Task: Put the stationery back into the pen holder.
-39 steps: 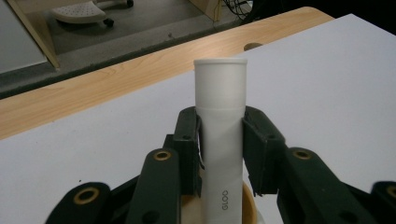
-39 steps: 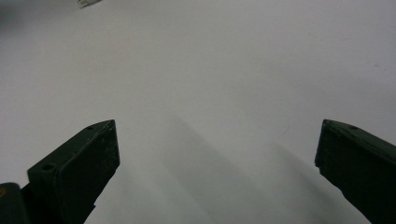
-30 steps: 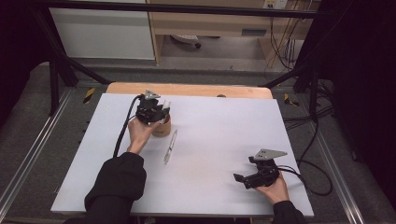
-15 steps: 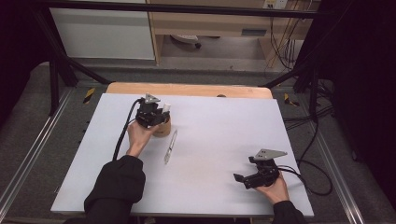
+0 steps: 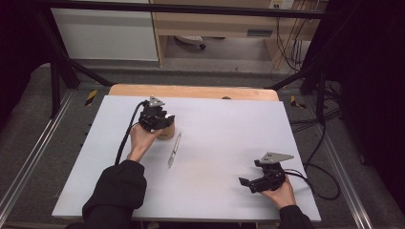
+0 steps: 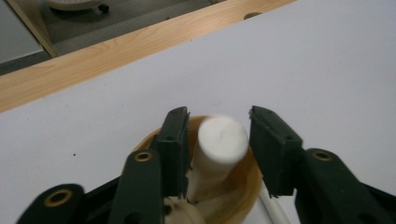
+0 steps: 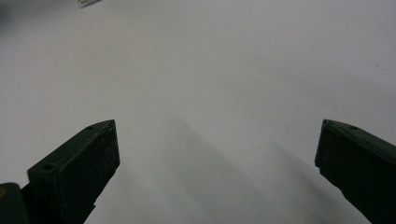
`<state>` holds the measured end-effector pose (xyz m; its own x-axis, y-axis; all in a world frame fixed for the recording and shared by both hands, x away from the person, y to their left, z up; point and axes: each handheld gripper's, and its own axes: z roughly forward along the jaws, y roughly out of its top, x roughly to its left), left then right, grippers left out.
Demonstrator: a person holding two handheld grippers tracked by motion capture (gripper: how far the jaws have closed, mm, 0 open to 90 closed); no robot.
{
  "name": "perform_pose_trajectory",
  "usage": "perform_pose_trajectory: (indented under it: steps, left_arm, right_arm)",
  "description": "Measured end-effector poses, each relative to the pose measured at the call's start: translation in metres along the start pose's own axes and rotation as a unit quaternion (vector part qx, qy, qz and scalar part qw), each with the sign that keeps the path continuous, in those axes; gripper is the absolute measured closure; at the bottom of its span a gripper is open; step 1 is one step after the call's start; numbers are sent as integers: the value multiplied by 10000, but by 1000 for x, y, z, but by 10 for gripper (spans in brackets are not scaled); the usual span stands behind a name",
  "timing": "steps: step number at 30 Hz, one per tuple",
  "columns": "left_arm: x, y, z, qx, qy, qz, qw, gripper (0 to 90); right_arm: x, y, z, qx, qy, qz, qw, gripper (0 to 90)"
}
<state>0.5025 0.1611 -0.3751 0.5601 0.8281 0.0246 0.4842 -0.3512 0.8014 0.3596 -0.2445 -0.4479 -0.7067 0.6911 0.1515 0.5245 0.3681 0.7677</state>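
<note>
Jaws of the left gripper (image 6: 218, 140) have just been opening and now stand released on either side of a white peg (image 6: 219, 147), a gap showing at each pad. The peg stands in a wooden cup (image 5: 166, 132) toward the counter's (image 5: 229, 124) far left. A pen (image 5: 174, 149) lies just beside the cup. The right gripper (image 7: 217, 154) rests wide open and empty, near right.

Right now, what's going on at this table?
A person works with a gripper in each hand. The left gripper sits over a small wooden bowl near the table's far left, with a white cylinder standing in the bowl between its jaws; the jaws have just been opening and a gap shows on one side. A pen-like tool lies beside the bowl. The right gripper rests open on the white table.
</note>
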Motion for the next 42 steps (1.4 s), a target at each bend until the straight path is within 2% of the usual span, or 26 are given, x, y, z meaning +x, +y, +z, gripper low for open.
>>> perform_pose_trajectory:
  steps: [2,10,11,14,20,25,32,42]
  left_arm:
    - [-1,1,-5,19,-70,0,10000,487]
    - [-2,5,-35,18,-151,35,9999,319]
    - [-2,4,-39,3,-112,65,9999,299]
    - [-1,1,-51,-47,-62,96,9999,248]
    - [5,-11,-68,103,-47,85,9999,132]
    - [10,-26,-80,131,-42,23,9999,95]
    - [14,-47,-89,313,-47,26,9995,85]
    - [18,-76,-87,566,-94,-102,9983,92]
  right_arm:
    - [0,0,0,13,-3,6,10000,6]
    - [1,0,1,6,13,24,10000,6]
    - [0,0,1,18,13,20,10000,6]
    - [0,0,1,19,14,21,10000,6]
    - [0,0,1,18,8,19,10000,6]
    - [0,0,1,19,5,25,10000,6]
    - [0,0,1,23,5,22,10000,6]
    - [0,0,2,37,-1,7,10000,6]
